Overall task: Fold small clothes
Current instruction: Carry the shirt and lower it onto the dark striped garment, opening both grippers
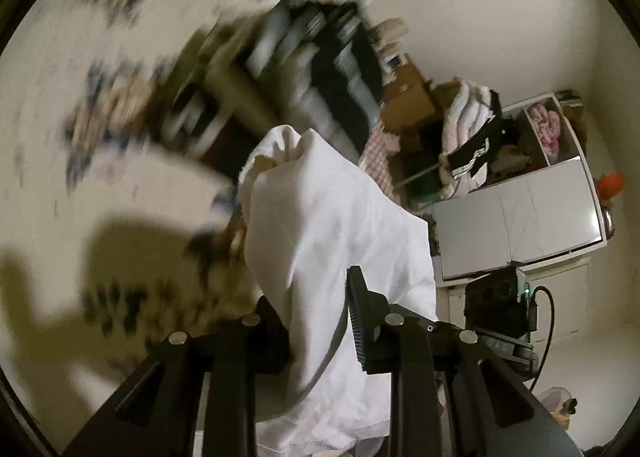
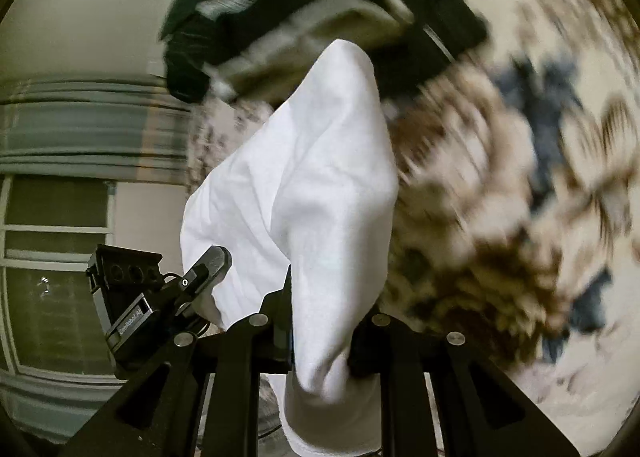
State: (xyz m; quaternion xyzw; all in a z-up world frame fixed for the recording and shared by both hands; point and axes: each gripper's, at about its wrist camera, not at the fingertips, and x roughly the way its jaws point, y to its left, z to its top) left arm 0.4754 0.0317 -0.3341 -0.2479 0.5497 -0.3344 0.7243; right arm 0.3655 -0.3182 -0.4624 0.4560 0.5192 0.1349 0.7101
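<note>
A white garment (image 1: 320, 225) hangs bunched between both grippers, lifted off the floral bedspread (image 1: 80, 57). My left gripper (image 1: 316, 317) is shut on its edge; cloth covers the left finger and drapes past the right finger (image 1: 362, 321). In the right wrist view the same white garment (image 2: 312, 177) rises in a peak in front of the camera. My right gripper (image 2: 320, 329) is shut on it, and cloth hides most of both fingers. The left gripper (image 2: 208, 265) shows at the left of the right wrist view, beside the cloth.
A pile of dark and striped folded clothes (image 1: 312, 57) lies on the bed, also in the right wrist view (image 2: 320, 9). A white cabinet (image 1: 516, 213) with heaped laundry (image 1: 468, 145) stands to the right. A window (image 2: 56, 257) is at left. The background is motion-blurred.
</note>
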